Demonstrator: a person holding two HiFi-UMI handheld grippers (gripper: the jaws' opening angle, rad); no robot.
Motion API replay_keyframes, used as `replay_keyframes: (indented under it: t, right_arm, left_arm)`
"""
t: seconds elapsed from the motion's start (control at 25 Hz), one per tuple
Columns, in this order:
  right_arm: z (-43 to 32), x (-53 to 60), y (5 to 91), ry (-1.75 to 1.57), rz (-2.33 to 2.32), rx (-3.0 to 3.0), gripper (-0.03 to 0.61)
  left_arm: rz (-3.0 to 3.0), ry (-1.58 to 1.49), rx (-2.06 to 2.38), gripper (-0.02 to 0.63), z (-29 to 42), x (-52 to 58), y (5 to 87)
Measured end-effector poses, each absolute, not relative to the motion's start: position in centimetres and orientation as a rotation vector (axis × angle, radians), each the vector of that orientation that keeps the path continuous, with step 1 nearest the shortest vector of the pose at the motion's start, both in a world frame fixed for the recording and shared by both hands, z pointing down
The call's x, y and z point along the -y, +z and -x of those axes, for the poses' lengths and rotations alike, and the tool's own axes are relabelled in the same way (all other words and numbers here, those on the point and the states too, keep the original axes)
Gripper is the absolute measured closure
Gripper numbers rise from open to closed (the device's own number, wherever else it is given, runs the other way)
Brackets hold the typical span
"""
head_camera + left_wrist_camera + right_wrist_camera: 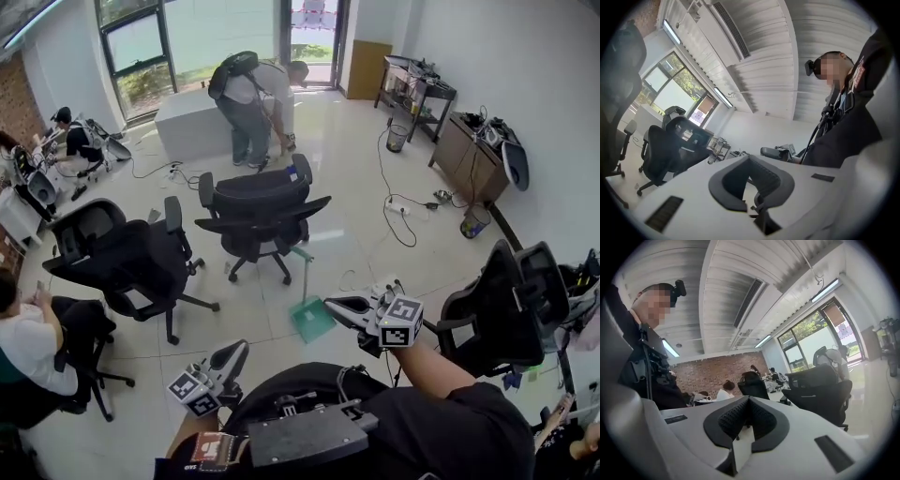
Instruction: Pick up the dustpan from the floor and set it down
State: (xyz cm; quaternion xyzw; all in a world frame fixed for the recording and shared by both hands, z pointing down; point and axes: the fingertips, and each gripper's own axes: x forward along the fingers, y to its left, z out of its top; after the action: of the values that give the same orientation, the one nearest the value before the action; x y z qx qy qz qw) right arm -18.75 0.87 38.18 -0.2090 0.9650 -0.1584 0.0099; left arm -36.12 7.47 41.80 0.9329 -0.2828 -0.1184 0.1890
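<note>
Standing behind the green dustpan [312,319] is a black office chair [258,211]; left gripper [241,347] and right gripper [332,305] are closed, empty.

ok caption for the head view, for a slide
Left gripper and right gripper shut and empty, green dustpan on the floor ahead near a black office chair.

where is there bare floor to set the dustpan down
Widest bare floor: between the middle chair and the floor cable, running up to the door. A smaller patch lies between the left chair and the dustpan. Crowded: the left side with seated people, and the right wall's cabinet.
</note>
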Motion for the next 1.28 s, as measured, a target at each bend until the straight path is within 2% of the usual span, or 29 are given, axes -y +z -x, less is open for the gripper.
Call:
replay_keyframes:
  t: [0.24, 0.56, 0.8, 1.04, 1.28]
  right_arm:
    - [16.0, -10.6, 38.1, -0.459, 0.726, -2.975, 0.56]
    - [-3.2, -27.8, 39.6, -0.423, 0.674, -3.012, 0.56]
    - [-12.5, -36.9, 43.0, -0.423, 0.715, -3.057, 0.56]
    - [-11.0, -44.6, 41.8, -0.377, 0.697, -3.062, 0.56]
    - [-3.7, -51.2, 40.7, -0.344, 0.779, -3.035, 0.56]
  left_arm:
    - [-2.657, -0.346, 0.699, 0.606, 33.1, -16.1, 42.0]
    - [-2.633, -0.367, 0.678, 0.606, 12.8, -31.2, 41.7]
    - [-2.611, -0.3, 0.669, 0.606, 3.2, -41.3, 43.3]
    - [-2.628, -0.339, 0.751, 0.606, 5.4, -49.9, 41.1]
    - [-2.643, -0.324, 0.745, 0.606, 13.7, -58.3, 42.3]
